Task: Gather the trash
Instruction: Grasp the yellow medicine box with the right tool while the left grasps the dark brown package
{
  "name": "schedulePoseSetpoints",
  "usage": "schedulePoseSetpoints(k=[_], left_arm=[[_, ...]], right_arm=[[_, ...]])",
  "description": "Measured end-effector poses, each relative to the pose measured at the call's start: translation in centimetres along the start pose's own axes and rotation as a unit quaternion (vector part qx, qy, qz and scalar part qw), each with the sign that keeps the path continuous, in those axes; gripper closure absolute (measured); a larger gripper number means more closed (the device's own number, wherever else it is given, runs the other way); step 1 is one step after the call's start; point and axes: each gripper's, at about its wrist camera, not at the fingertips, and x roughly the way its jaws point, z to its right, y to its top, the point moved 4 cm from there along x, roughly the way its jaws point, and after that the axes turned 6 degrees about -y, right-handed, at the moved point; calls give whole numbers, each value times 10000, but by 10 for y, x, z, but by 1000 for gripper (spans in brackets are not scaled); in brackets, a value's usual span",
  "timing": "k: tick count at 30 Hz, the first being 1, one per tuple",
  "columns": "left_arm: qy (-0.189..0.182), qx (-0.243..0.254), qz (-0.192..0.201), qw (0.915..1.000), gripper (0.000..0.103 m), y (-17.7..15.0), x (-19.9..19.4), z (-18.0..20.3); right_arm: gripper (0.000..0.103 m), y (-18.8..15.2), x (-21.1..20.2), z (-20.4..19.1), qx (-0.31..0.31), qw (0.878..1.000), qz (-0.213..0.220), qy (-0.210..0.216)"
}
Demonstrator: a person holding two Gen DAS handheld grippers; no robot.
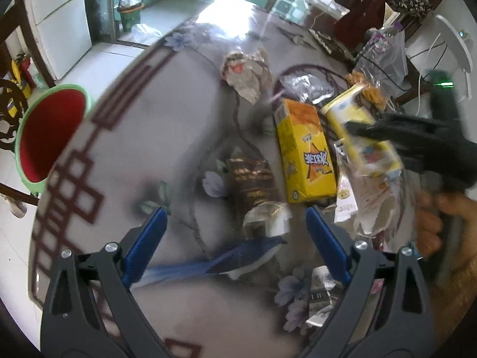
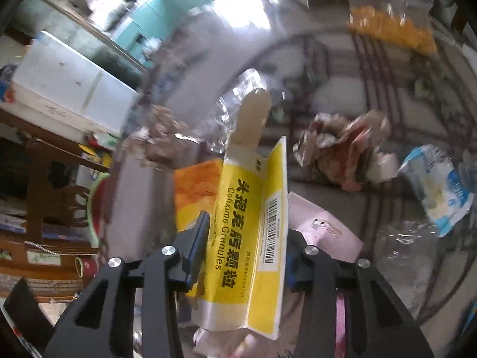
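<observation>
My left gripper (image 1: pixel 235 223) is open and empty above the round table (image 1: pixel 167 137), over a white crumpled wrapper (image 1: pixel 268 217) and a brown wrapper (image 1: pixel 253 182). A yellow-orange snack box (image 1: pixel 307 155) lies just ahead of it. My right gripper (image 2: pixel 244 238) is shut on a yellow medicine box (image 2: pixel 250 232), held above the table; it also shows in the left wrist view (image 1: pixel 360 131) at the right. A red bin with a green rim (image 1: pixel 47 137) stands left of the table. A crumpled paper ball (image 1: pixel 247 71) lies farther back.
A silver foil bag (image 1: pixel 307 86), a clear bag of orange snacks (image 2: pixel 390 29), a blue-white wrapper (image 2: pixel 438 191) and a pink paper (image 2: pixel 322 229) lie on the table. A wooden chair (image 2: pixel 44 179) and a white fridge (image 1: pixel 59 24) stand to the left.
</observation>
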Motion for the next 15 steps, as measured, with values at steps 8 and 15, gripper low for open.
schedulePoseSetpoints(k=[8,15], left_arm=[[297,18,-400,9988,20,4,49,-2],[164,171,-549,9982,70,6,62,0]], right_arm=[[62,-37,-68,-8,-148,9970,726,206],[62,-42,-78,-35,-308,9952,896,240]])
